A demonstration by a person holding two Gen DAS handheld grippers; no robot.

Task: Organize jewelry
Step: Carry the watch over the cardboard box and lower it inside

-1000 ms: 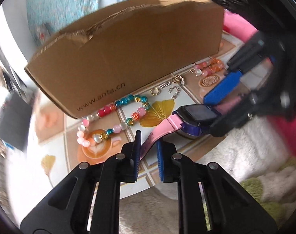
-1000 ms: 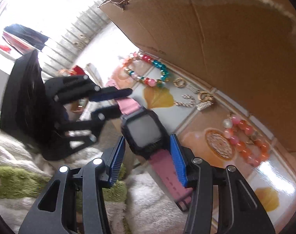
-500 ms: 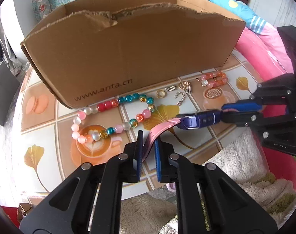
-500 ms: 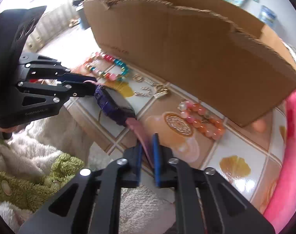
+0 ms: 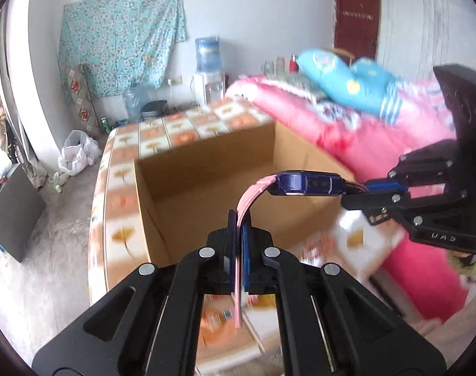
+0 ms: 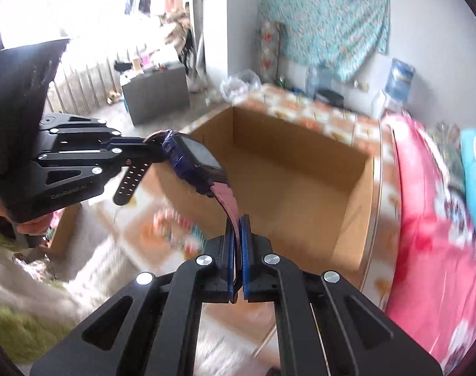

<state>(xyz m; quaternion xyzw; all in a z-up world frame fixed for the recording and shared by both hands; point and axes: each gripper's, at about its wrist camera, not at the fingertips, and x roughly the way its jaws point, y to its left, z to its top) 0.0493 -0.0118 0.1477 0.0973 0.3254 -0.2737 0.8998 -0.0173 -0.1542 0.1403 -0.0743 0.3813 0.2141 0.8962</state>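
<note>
Bedroom clutter fills the background: a floral cloth pinned to the wall, a water dispenser (image 5: 208,54) in the corner, pink bedding (image 5: 347,128) with a blue pillow. Nearer, a table under a patterned tablecloth (image 5: 122,169) carries an open cardboard box (image 5: 206,169), its inside bare as far as I can see.

Above the box's near edge hangs a child's smartwatch (image 5: 306,184), purple case and pink strap, stretched between two tools. The left gripper (image 5: 239,238) is pressed together on one strap end, the pink band standing edge-on between its pads. The right gripper (image 6: 237,244) pinches the other strap half the same way. The watch touches neither table nor box.

Its long axis runs strap to strap, roughly level between the grippers, sagging into a bend at each clamp. From the left wrist camera the case shows side-on; from the right wrist camera the dark face tilts upward and toward that camera.

As for risk, I judge each grip to be a thin hold on flexible, slick-looking silicone. If the hands drift apart, the strap could pull through a pad; if one lets go early, the watch would swing and might clip the box wall or fall among the beads blurred on the table below
</note>
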